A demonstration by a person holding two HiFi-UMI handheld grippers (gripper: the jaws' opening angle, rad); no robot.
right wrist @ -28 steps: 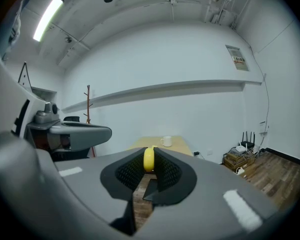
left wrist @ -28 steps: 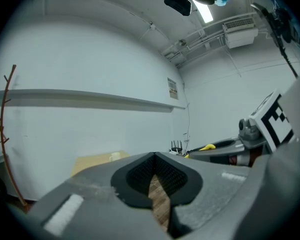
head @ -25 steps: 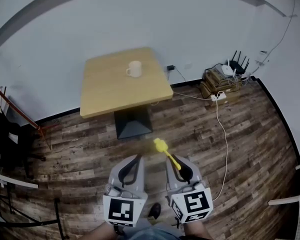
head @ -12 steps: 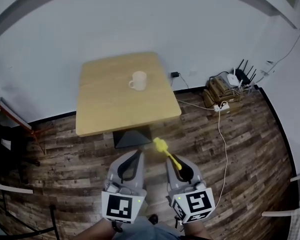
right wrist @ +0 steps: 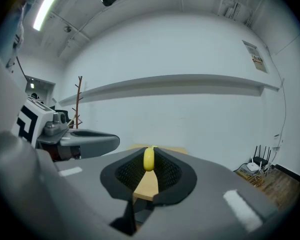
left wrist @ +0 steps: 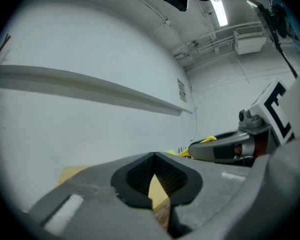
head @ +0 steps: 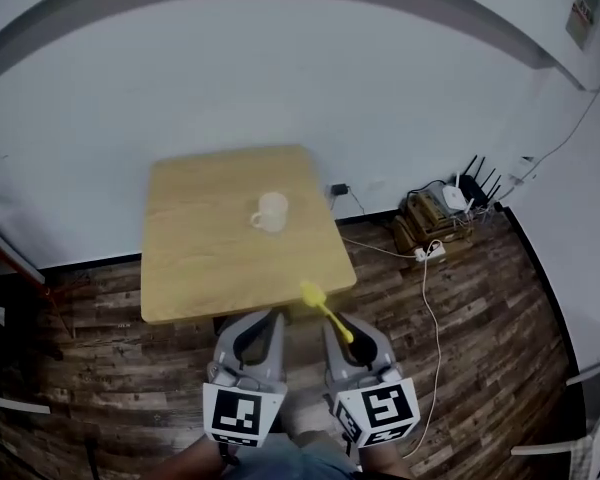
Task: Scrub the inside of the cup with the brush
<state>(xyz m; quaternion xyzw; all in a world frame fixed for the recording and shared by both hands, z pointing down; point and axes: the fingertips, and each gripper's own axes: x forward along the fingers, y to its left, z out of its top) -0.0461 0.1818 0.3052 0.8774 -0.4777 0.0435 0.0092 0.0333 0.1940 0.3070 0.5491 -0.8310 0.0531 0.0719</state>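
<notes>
Scrubbing not started. Right claw (head: 348, 330) is clamped on the yellow brush (head: 323, 306). Left claw (head: 262, 323) is fully closed and empty. Cup (head: 270, 211) sits mid worktop (head: 190, 268), well apart from both claws. Remaining: reach cup, probably steady it, scrub inside.

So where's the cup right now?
In the head view, the white cup stands near the middle of the wooden table, beyond the yellow brush.
</notes>
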